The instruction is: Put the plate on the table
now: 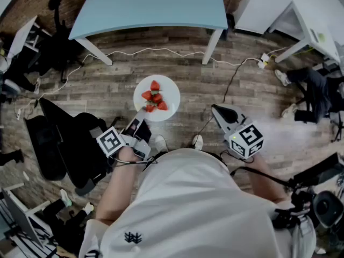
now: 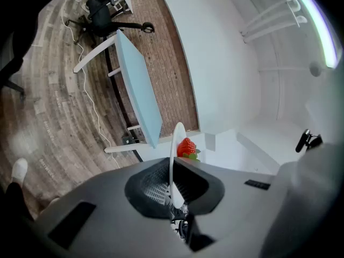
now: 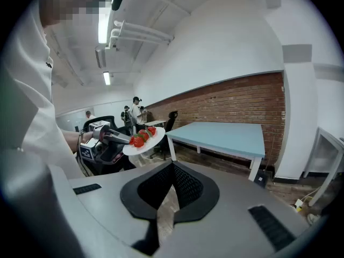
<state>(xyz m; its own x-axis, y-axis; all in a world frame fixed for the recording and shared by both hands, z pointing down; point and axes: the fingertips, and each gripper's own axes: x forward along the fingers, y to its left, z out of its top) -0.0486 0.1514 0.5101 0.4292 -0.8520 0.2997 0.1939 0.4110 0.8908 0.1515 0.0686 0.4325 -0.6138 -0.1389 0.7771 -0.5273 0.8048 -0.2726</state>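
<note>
White round plate (image 1: 170,92) carried red strawberries (image 1: 156,97) | left gripper (image 2: 173,195) pinched its rim over wooden floor (image 1: 107,85) | right gripper (image 3: 172,168) jaws together, empty | pale-blue table (image 1: 156,4) well apart

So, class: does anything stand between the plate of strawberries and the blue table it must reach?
Nothing visible does. The left gripper holds the plate by its rim in the air, short of the blue table; only a white cable lies on the floor between them, below the plate's path.
</note>
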